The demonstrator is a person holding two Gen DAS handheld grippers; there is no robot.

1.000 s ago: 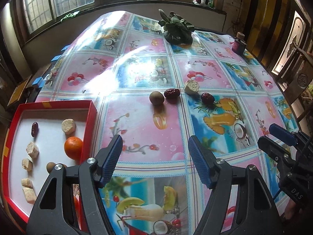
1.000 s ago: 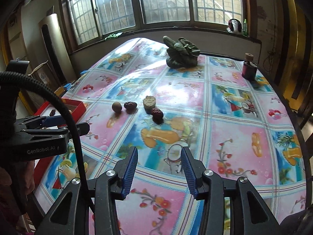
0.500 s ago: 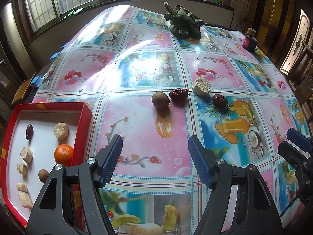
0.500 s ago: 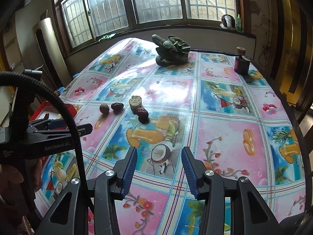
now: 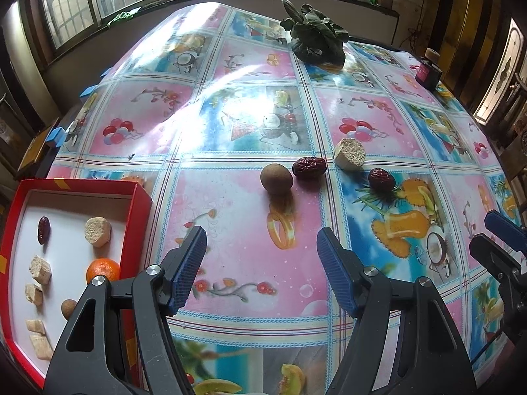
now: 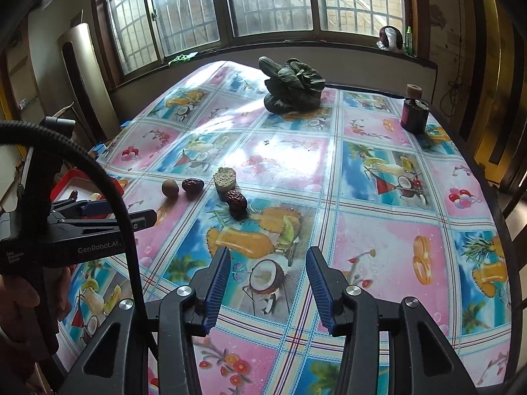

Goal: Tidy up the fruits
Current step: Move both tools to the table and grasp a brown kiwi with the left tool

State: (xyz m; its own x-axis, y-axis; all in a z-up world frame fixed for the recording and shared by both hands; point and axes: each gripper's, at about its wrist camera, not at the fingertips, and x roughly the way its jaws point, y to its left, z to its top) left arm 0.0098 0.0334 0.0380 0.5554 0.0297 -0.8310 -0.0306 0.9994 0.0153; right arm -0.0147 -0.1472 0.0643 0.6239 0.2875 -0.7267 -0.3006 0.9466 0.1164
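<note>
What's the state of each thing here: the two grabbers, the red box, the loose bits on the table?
Left gripper: open, empty.
Right gripper: open, empty.
Red box: lidless, partly filled.
Orange: in the box.
Brown fruit: loose on the table.
Two dates: loose on the table.

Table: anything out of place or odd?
Four pieces remain loose on the tablecloth outside the red tray: a brown round fruit, two red dates and a pale cut chunk. Nothing looks spilled or damaged. Both grippers are open and hold nothing.
</note>
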